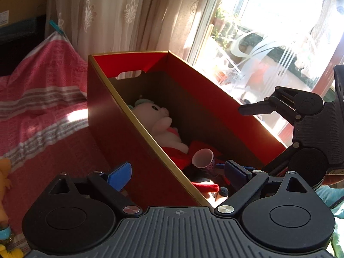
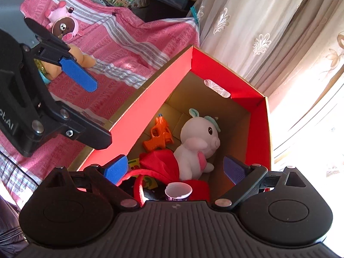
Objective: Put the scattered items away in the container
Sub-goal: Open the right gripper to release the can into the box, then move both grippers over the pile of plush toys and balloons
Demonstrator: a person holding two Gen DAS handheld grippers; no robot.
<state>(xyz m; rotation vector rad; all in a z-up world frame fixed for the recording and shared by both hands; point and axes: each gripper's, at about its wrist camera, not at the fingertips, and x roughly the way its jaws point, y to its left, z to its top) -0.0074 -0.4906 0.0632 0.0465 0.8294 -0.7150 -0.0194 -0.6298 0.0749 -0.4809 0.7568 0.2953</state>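
A red cardboard box (image 2: 261, 129) with a gold rim stands open on the pink cloth. Inside lie a white pig plush (image 2: 195, 142), an orange toy gun (image 2: 159, 136), a red cloth (image 2: 160, 164) and a small purple cup (image 2: 178, 191). My right gripper (image 2: 174, 169) hangs open over the box's near end, above the cup, with nothing between its pads. My left gripper (image 2: 99, 114) is open and empty beside the box's left wall. In the left wrist view the box wall (image 1: 120, 133) runs between the fingers of the left gripper (image 1: 178, 175). The pig plush (image 1: 159, 124) and cup (image 1: 203, 158) show there too.
A brown and pink bear plush (image 2: 63, 26) lies on the pink striped cloth (image 2: 129, 43), and an orange doll (image 2: 82, 57) sits partly behind my left gripper. A yellow toy (image 1: 4, 172) shows at the left edge. Curtains (image 1: 120, 15) and a bright window (image 1: 268, 32) stand behind the box.
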